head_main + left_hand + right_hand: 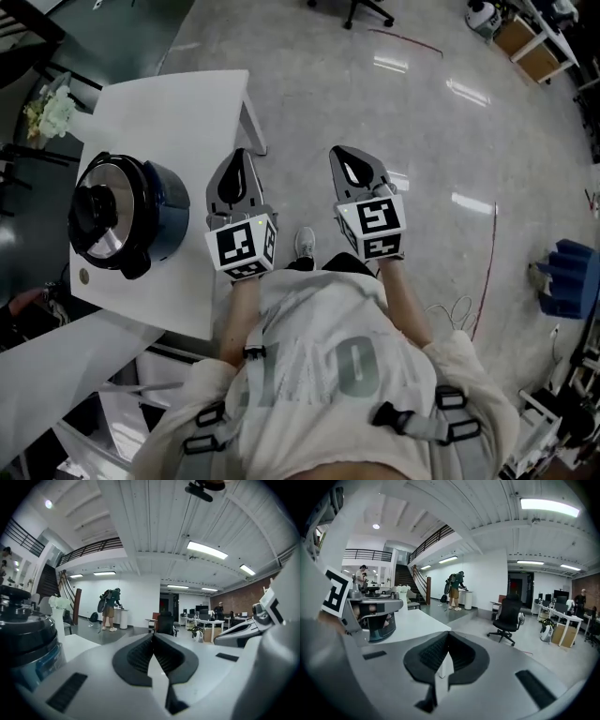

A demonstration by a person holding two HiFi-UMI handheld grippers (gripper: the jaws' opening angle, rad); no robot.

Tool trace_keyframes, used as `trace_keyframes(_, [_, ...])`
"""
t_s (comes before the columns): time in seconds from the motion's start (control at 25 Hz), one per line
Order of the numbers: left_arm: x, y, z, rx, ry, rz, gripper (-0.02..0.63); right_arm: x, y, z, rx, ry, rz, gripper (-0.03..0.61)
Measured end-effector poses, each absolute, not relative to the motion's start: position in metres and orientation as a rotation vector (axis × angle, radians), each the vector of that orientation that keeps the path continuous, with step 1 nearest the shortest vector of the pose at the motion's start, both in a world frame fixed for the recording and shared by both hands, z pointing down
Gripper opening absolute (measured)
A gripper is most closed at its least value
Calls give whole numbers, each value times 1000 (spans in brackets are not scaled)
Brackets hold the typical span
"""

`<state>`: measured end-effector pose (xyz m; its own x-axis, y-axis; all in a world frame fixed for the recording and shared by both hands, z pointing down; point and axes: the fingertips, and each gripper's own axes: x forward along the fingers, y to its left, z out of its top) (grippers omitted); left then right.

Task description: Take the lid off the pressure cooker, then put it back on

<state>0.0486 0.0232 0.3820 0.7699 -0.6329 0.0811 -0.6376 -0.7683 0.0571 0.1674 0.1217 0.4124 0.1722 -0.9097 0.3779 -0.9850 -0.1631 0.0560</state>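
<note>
So the pressure cooker (pixel 141 220) is sitting on the white bench (pixel 178 112), over toward the left side and the end closer to the person. Its lid (pixel 101 214) is on, shiny metal with a black knob in the middle. Some white flowers (pixel 52 111) are standing off the far left corner of the bench.

The left tongs (pixel 239 169) are hanging about level over the right edge of the bench. They're just right of the cooker and not touching it. Their jaws are pressed fully together with nothing between them, and the ribbed black pads are meeting in a neat line in the left gripper view. The cooker's dark body is peeking in at the left edge of that same view.

The right tongs (pixel 354 169) are also clamped together on nothing. They're tilting down a bit and floating over the grey floor (pixel 422 112), well clear of the bench. The two marker cubes, left (pixel 242 246) and right (pixel 372 227), are sitting side by side in front of the person's chest, and one shoe (pixel 305 244) is poking out between them.

In the background a black office chair (pixel 506 616) is standing out on the open floor. Someone with a backpack (pixel 110 609) is standing at a counter by the stairs.
</note>
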Motion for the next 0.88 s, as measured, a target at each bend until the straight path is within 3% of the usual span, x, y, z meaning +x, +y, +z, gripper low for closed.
trace_keyframes(0.24, [6, -30, 377, 2741, -1329, 62, 18, 139, 34, 405, 1950, -2045, 315, 8])
trace_keyframes(0.88, [-112, -72, 371, 2137, -2179, -18, 18, -25, -129, 391, 984, -2709, 107, 8])
